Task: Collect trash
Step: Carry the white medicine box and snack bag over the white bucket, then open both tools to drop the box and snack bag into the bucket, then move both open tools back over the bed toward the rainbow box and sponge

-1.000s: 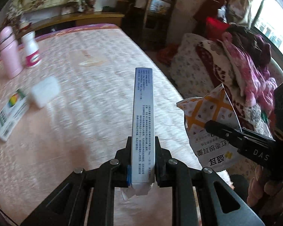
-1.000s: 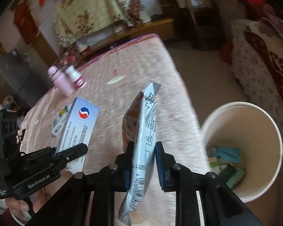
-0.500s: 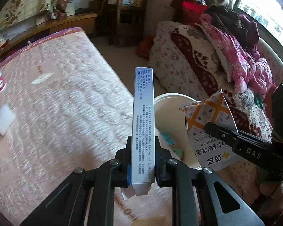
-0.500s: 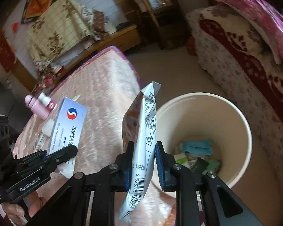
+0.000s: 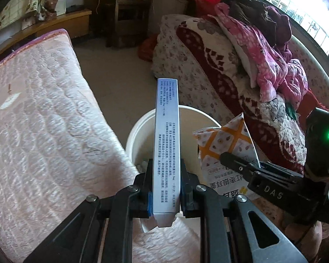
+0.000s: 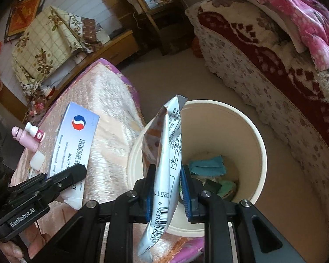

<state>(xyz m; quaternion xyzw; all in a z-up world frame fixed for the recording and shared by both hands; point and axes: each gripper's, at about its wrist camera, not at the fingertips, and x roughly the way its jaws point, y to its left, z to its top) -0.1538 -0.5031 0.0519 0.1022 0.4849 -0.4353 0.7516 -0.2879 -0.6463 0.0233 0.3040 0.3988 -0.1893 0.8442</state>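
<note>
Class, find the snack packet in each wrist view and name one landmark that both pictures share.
Left wrist view: the snack packet is right of centre, held by the right gripper beside the bin.
Right wrist view: the snack packet stands at centre, between the fingers, in front of the bin.
Shared landmark: the cream bin.

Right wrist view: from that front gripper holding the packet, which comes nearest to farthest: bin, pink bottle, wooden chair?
1. Bin, just beyond the right gripper.
2. Pink bottle, far left on the mattress.
3. Wooden chair, at the back wall.

Bright window (image 5: 304, 11) daylight, fisheye-bent edges, dark corners
</note>
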